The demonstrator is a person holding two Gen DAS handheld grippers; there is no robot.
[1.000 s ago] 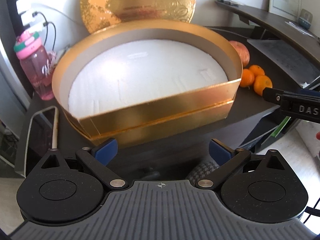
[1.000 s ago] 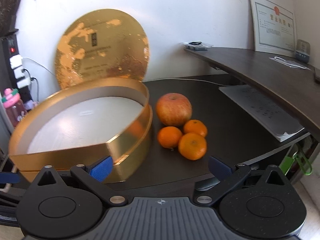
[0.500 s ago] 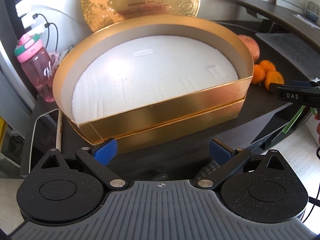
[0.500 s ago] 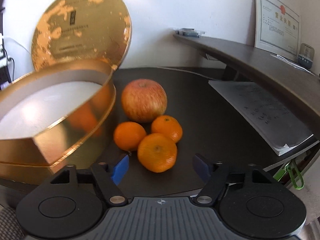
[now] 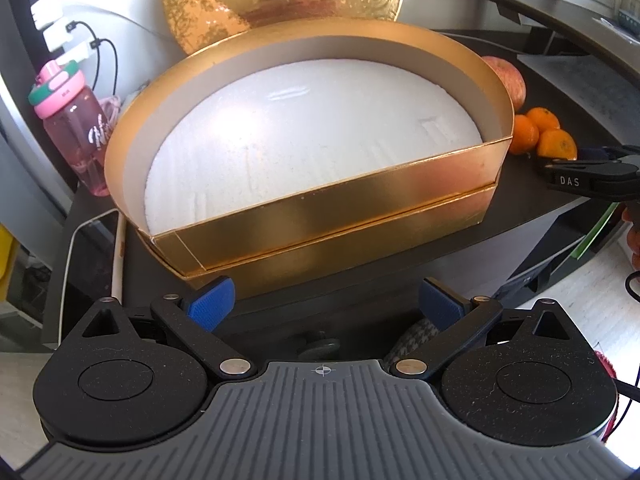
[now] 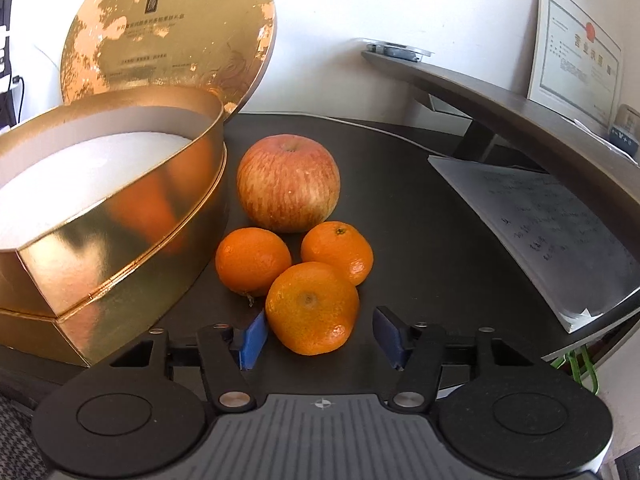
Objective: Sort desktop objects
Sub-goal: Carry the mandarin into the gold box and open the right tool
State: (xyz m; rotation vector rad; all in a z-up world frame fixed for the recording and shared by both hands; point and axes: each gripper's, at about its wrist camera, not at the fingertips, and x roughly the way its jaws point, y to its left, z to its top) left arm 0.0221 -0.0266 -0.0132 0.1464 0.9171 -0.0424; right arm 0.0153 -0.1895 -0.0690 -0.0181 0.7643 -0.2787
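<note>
Right gripper jaws just narrowing around nearest round orange mandarin, not yet pinching; half-round gold box at 10 o'clock next. Left gripper wide, empty.

3 oranges before apple, right of box; lid behind.

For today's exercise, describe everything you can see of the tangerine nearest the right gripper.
The nearest tangerine is round, bright orange and dimpled, with glossy highlights and its small brownish navel facing up. It sits on the dark desk, in front of two other tangerines and seemingly touching both. It lies between the right gripper pads; a gap shows at the right pad, the left looks very close.
</note>
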